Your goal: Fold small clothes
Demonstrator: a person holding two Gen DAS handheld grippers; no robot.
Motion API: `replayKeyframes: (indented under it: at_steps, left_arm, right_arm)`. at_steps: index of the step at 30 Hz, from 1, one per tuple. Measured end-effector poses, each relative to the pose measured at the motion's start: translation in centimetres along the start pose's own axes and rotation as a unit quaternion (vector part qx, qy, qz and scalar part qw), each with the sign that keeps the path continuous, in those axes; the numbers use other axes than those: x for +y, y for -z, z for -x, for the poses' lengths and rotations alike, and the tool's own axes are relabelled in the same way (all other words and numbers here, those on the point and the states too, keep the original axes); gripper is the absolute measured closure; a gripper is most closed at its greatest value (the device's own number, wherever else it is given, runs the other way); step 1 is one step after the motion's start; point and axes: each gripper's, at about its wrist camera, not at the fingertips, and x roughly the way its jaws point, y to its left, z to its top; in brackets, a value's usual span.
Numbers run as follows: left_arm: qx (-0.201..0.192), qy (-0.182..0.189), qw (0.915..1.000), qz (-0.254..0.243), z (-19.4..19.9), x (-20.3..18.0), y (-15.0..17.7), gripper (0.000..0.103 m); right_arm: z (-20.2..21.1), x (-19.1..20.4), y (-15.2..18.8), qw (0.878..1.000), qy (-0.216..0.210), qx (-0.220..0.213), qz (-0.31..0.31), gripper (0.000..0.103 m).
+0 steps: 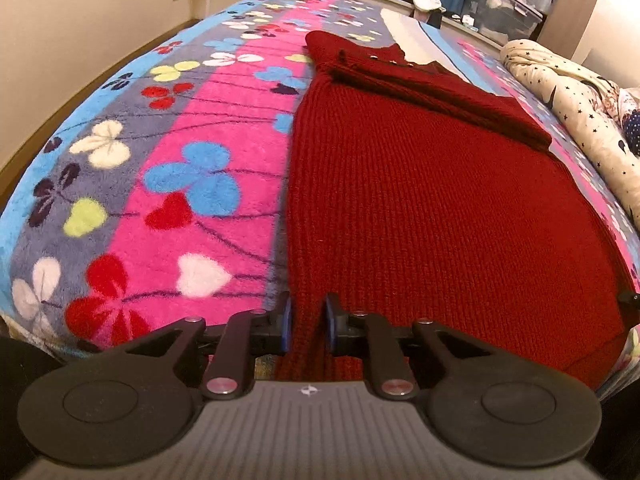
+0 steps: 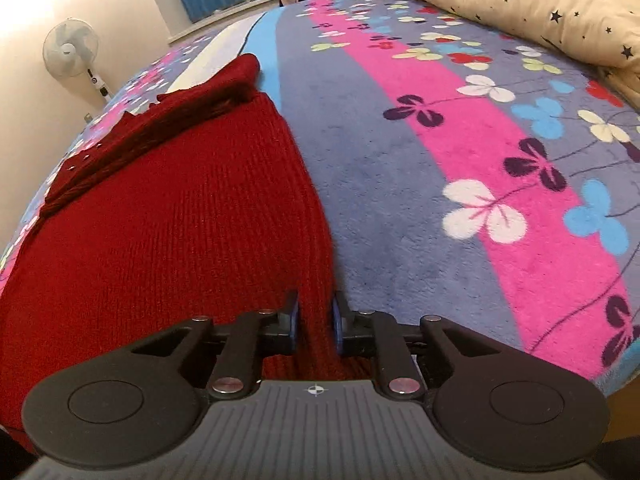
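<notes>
Flowered blanket (image 1: 192, 128) bears one red sweater (image 1: 420, 200), pinched by two grippers.

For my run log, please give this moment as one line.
left gripper: shut on red knit sweater hem, left corner | right gripper: shut on hem, right corner | sweater: flat on floral blanket

The near hem of the red sweater (image 1: 440, 208) is covered by the left gripper (image 1: 308, 320) body, so the cloth's lower edge cannot be traced. In the right wrist view, the sweater's left side is cut off by the frame. The small items on the far shelf (image 1: 460, 16) are too small to identify.
</notes>
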Motion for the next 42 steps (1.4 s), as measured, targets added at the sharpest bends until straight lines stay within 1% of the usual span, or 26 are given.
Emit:
replayKeyframes:
  at_steps: [3,14,17,20,24,28,42]
  left_arm:
    - [0.000,-0.001,1.0000,0.000,0.0,0.0,0.1,0.086]
    - [0.000,-0.004,1.0000,-0.009,-0.2,-0.2,0.1,0.086]
    - [-0.003,-0.002,1.0000,-0.008,-0.1,-0.2,0.0,0.089]
    - [-0.005,0.003,1.0000,-0.002,0.0,0.0,0.0,0.089]
    - [0.001,0.004,1.0000,-0.001,0.0,0.0,0.0,0.089]
    - [0.002,0.000,1.0000,-0.006,-0.1,-0.2,0.1,0.087]
    - [0.003,-0.002,0.9999,-0.011,-0.1,-0.3,0.2,0.087]
  right_arm:
    - [-0.1,-0.2,0.2,1.000,-0.003,0.006,-0.012,0.085]
    - [-0.3,0.3,0.3,1.000,0.010,-0.001,0.003,0.085]
    - [-0.1,0.5,0.4,1.000,0.012,-0.007,0.004,0.089]
    - [0.2,0.4,0.4,1.000,0.009,-0.013,0.002,0.090]
    - [0.2,0.3,0.3,1.000,0.005,-0.011,0.001,0.089]
    - [-0.1,0.8,0.5,1.000,0.005,-0.005,0.013,0.086]
    - [-0.1,1.0,0.6,1.000,0.008,-0.006,0.019,0.086]
